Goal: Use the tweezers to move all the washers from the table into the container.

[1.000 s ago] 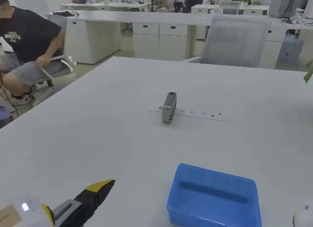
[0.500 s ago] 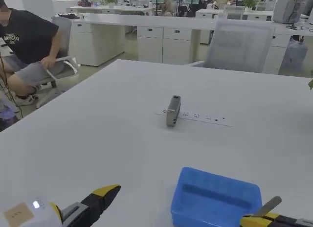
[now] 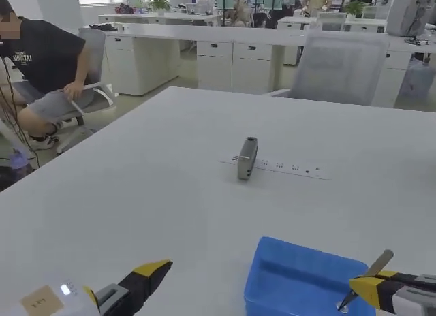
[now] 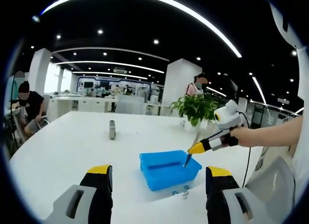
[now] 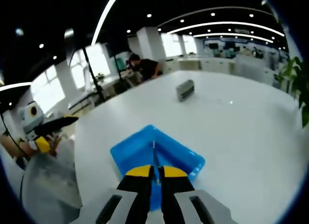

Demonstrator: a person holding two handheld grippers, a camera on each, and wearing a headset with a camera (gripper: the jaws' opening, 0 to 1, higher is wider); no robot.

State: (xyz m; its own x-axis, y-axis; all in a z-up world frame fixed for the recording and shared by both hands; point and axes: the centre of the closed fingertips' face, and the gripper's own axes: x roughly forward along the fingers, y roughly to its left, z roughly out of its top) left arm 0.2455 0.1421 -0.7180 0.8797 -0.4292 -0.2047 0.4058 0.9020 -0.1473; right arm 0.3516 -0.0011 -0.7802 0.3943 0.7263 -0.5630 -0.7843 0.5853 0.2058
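Notably, tweezers (image 3: pixel 373 268) were clamped in the right claw (image 5: pixel 157 172) above the container (image 3: pixel 286 261); the left claw (image 4: pixel 158 171) was spread wide. Just ahead of it, washers (image 4: pixel 182 194) were seen on the table (image 3: pixel 170 180); small, they could be fumbled.

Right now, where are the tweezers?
Head view, lower right: the tweezers are clamped in the right gripper, tips pointing down over the blue container's right end.

1. I make out white lettering on the seated person's black T-shirt (image 3: pixel 41 60): roughly "MOUNTAI", with the end cut off.
2. The tan sticker (image 3: pixel 42 302) low in the head view is too blurred to read.
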